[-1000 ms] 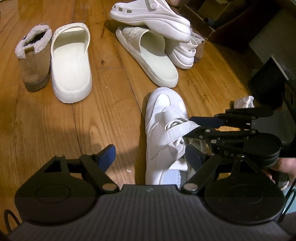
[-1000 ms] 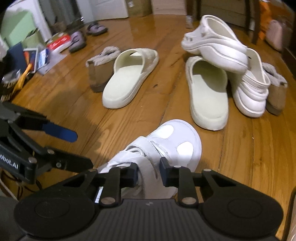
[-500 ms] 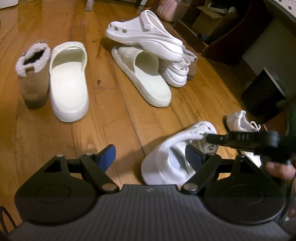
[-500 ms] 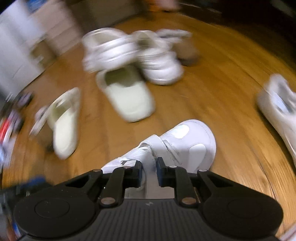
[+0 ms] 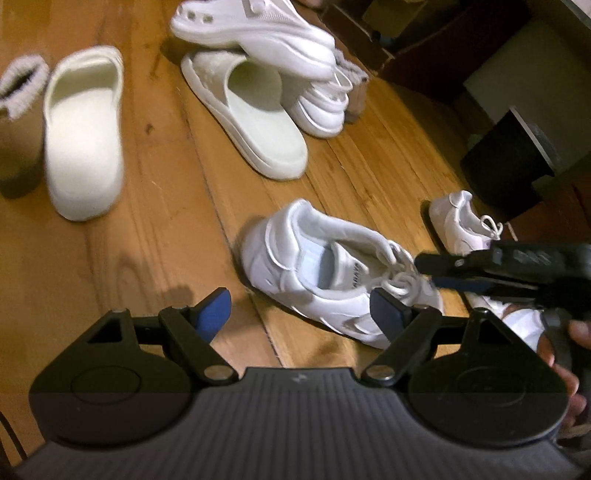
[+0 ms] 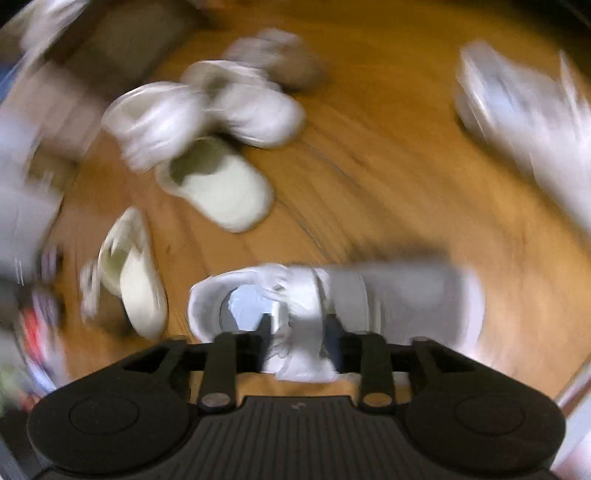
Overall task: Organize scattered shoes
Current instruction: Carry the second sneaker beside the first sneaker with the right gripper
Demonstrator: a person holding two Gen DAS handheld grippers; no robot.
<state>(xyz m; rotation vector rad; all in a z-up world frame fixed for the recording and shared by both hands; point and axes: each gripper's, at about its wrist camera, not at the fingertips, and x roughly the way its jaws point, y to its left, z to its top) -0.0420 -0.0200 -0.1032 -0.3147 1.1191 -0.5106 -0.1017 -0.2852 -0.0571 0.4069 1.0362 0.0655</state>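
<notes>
The right gripper (image 6: 299,332) pinches the tongue and strap of a white sneaker (image 5: 332,273); its two fingers press in on the white fabric from either side, though the right wrist view is badly smeared; in the left wrist view the same gripper (image 5: 439,271) reaches in from the right edge, its tips at the sneaker's laces, and the person's hand (image 5: 565,354) shows behind it. The sneaker lies near the middle of the wooden floor (image 5: 155,236), heel opening up and toward the far side, its toe toward the right; whether its sole rests fully on the boards cannot be told. The left gripper (image 5: 301,312) is spread wide and holds nothing; its blue-padded fingers (image 5: 212,312) hang above the floor, the right one overlapping the sneaker's side in the picture.

A second white sneaker (image 5: 461,225) lies just beyond the first, toward the right edge of the floor, partly hidden by the right gripper. Farther off, a cream slide (image 5: 85,136) lies beside a tan fleece-lined boot (image 5: 18,129) at the left edge; another cream slide (image 5: 255,122) lies near the far middle, with a white clog (image 5: 255,33) resting on its front and a further white shoe (image 5: 321,107) touching its right side. A black box (image 5: 506,158) stands at the far right.
</notes>
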